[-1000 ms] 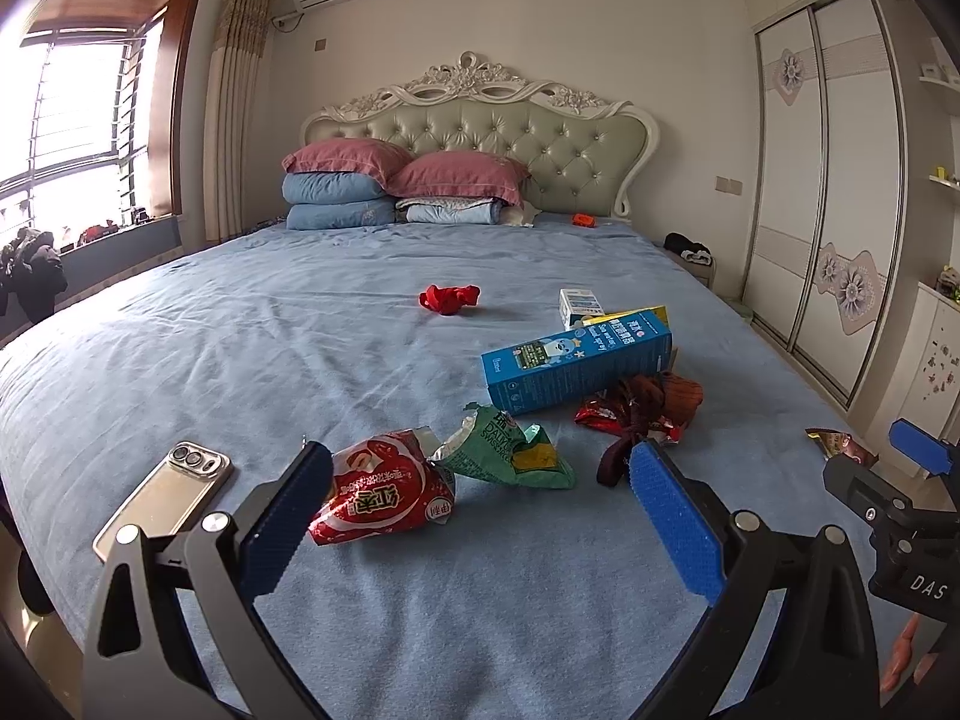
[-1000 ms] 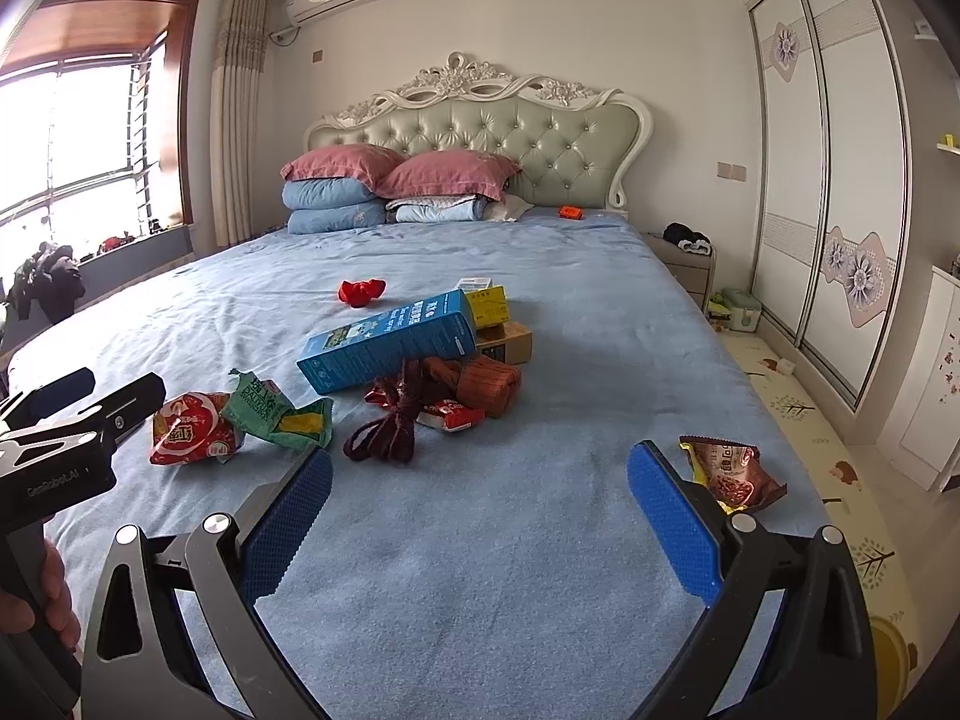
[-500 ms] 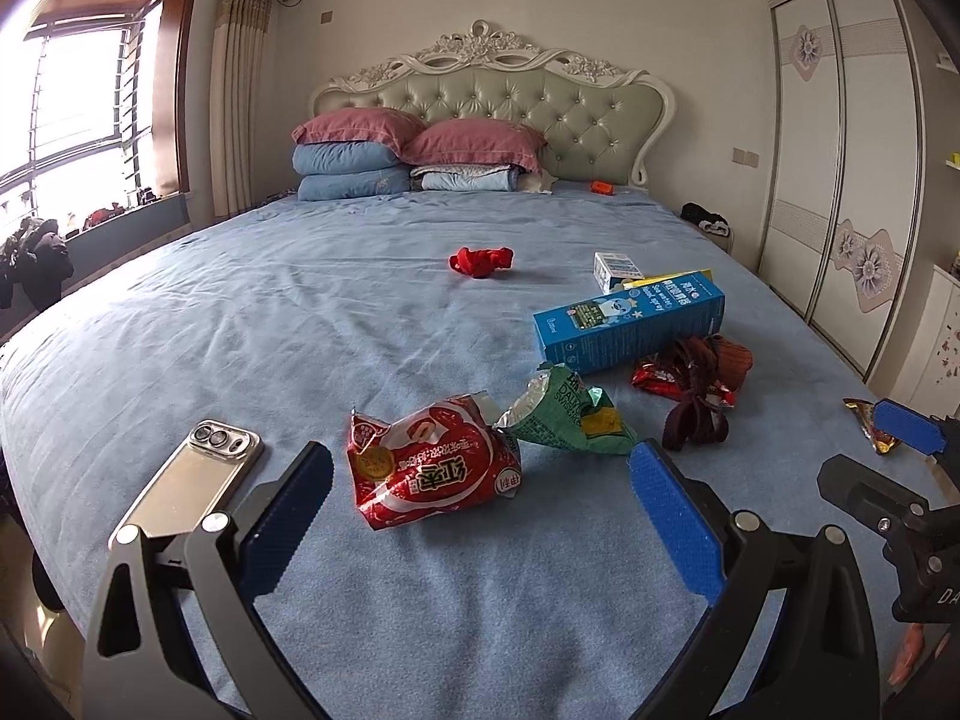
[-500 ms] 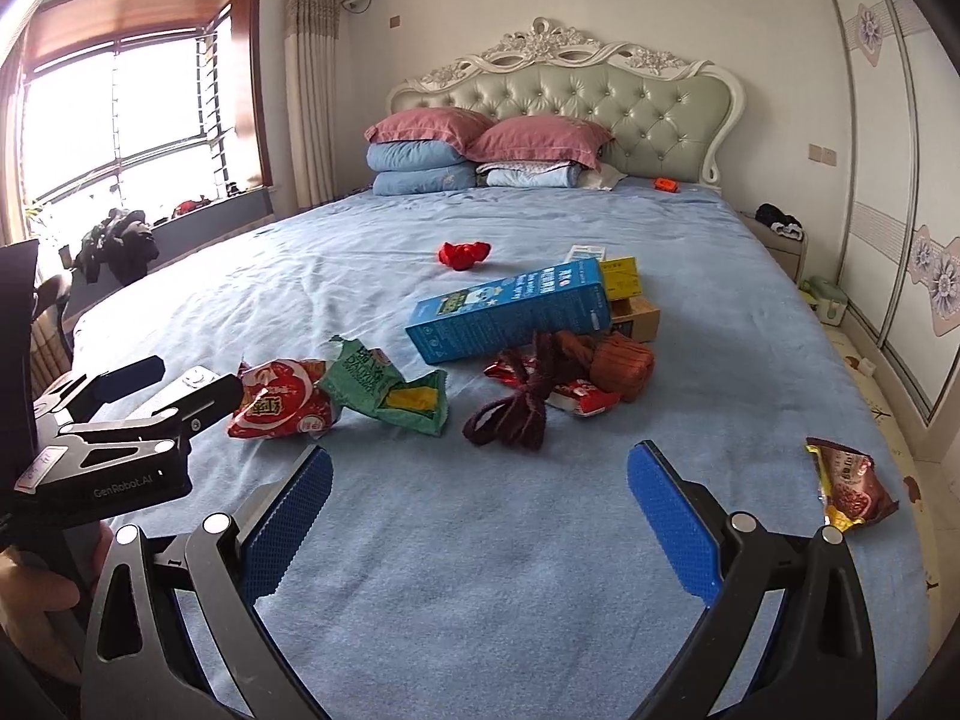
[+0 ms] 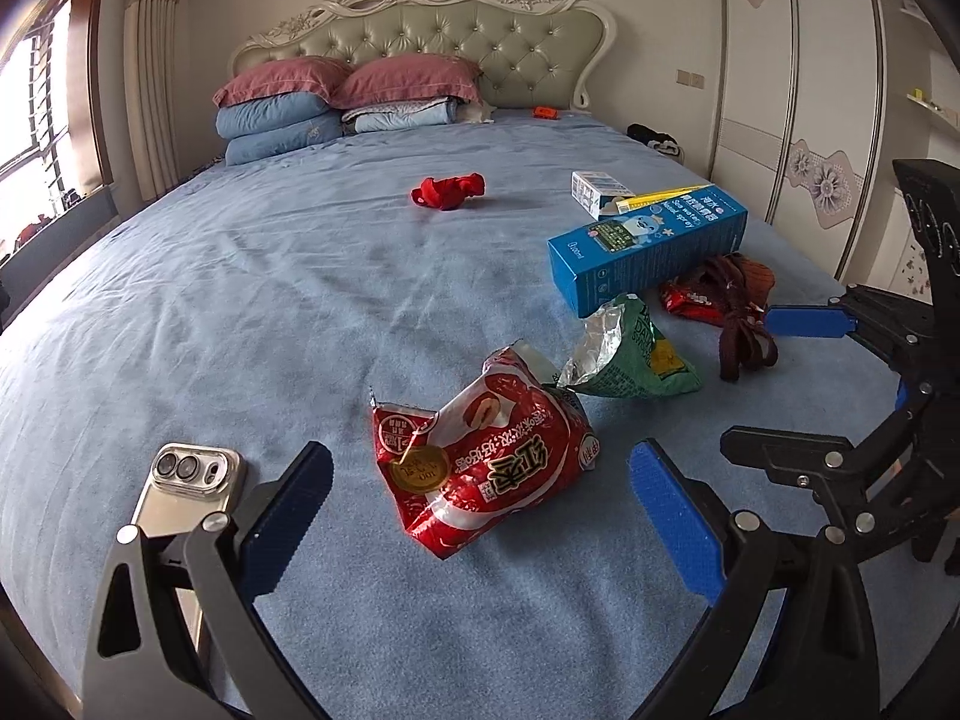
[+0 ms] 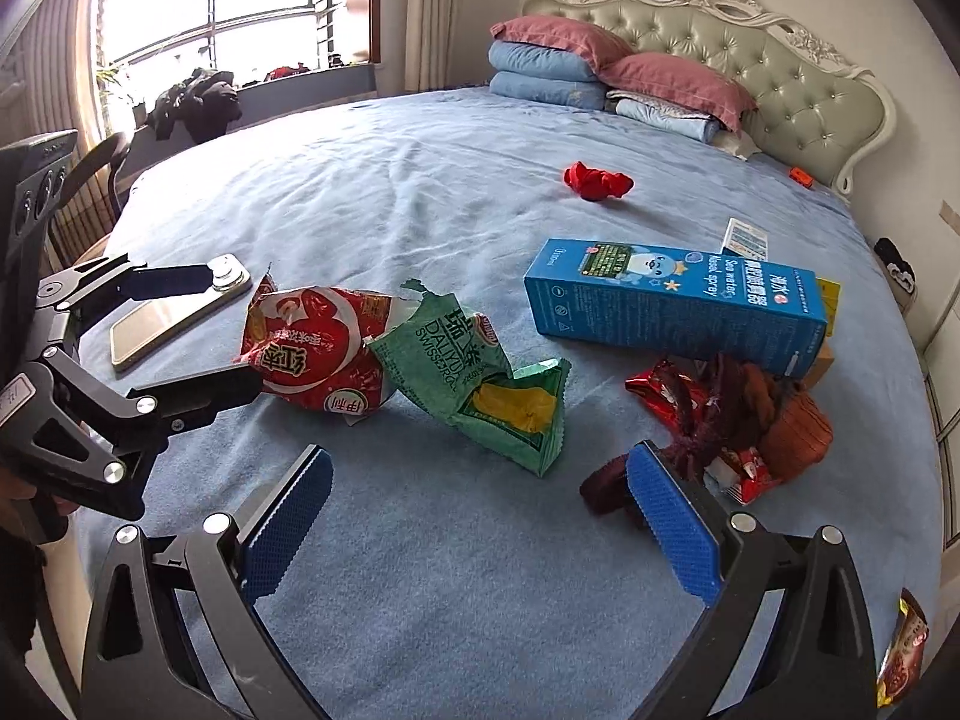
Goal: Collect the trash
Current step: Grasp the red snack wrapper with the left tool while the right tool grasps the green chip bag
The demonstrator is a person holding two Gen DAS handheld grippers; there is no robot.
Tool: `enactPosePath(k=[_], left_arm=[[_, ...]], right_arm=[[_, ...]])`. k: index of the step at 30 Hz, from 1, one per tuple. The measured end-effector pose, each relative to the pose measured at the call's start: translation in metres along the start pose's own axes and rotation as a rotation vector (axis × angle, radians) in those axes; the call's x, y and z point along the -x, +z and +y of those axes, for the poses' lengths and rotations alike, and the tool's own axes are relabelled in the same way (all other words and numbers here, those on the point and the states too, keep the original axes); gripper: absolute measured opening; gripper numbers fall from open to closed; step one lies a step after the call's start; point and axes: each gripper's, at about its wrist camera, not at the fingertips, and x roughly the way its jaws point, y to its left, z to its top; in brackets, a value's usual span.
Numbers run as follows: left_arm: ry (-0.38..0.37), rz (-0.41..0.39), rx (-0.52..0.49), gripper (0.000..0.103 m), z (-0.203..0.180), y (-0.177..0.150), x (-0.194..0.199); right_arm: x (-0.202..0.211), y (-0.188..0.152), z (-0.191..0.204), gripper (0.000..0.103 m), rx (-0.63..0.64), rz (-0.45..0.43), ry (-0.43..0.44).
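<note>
1. The phone (image 5: 186, 498) beside the red snack bag (image 5: 480, 456) is partly hidden by the left gripper's finger.
2. A brown wrapper (image 6: 903, 654) is cut off at the frame's edge.
3. The small red packet (image 6: 678, 396) lies partly under dark cloth (image 6: 714, 414).

Daylight from window (image 6: 228, 6), glare there; sharp focus, fisheye-bent dark edges.

blue carton (image 6: 672, 303): "sea water nasal spray", "60ml" at one end, plus chinese lettering i can't make out. green wrapper (image 6: 474, 381): "daliyuan swissroll", with large chinese characters above it. red snack bag (image 5: 486, 459): big white chinese characters, gold round seal with "100" on it. small white box (image 5: 597, 192) behind the carton: print too small to read. red wrapper (image 6: 681, 399) under the dark cloth: lettering not legible.
</note>
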Motion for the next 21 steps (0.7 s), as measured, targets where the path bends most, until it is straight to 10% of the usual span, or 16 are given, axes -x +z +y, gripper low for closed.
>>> enactPosePath(k=[13,16,21], left_arm=[[-0.031,0.04,-0.02,0.099,0.012,0.005,-0.022],[-0.033,0.046,-0.03,0.099,0.012,0.009,-0.027],[-0.047,0.064,-0.023,0.099,0.013,0.014,-0.039]], right_arm=[[-0.052,0.021,0.011,0.093,0.106,0.071,-0.001],[-0.054,0.019,0.005,0.058,0.075,0.079,0.027],[-0.046,0.02,-0.01,0.032,0.003,0.06,0.057]])
